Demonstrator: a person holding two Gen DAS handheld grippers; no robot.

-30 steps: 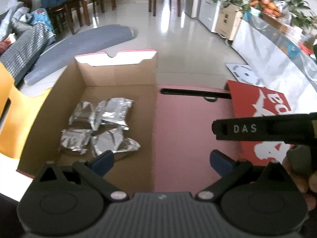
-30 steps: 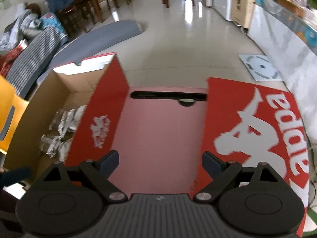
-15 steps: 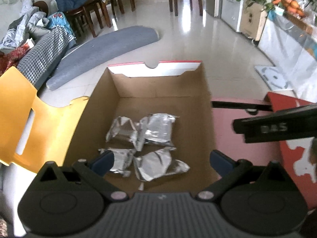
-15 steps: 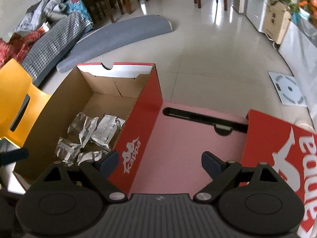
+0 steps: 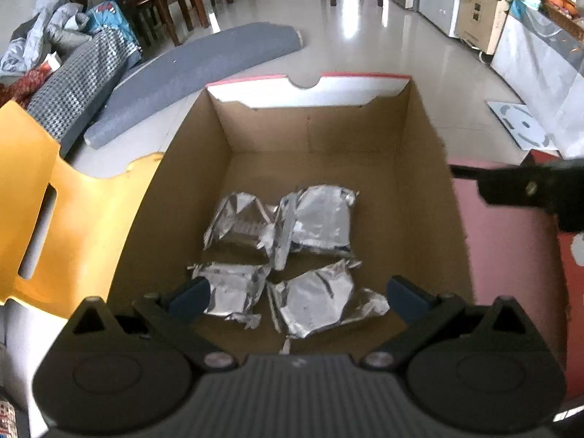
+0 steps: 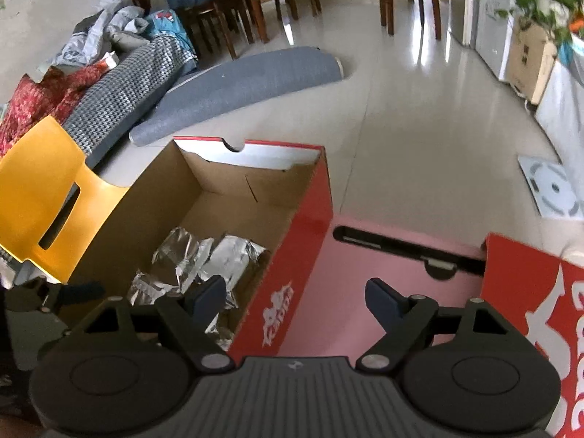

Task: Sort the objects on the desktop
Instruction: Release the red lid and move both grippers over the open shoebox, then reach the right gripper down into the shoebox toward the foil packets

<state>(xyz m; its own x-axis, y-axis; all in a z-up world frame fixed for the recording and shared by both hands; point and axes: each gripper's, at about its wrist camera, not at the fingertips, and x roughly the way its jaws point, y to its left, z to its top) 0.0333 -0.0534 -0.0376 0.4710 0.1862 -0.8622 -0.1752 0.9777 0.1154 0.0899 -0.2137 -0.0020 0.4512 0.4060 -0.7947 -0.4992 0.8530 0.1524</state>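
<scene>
Both tongs (image 5: 297, 294) (image 6: 294, 294): black ribbed body, round pivot discs, silver screws, blue tip pads.

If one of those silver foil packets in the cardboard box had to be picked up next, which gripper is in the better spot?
Probably the left gripper. Its open fingers hang right over the crumpled silver foil packets inside the brown cardboard shoebox. The right gripper, also open, straddles the box's red side wall, partly over the pink surface.
</scene>
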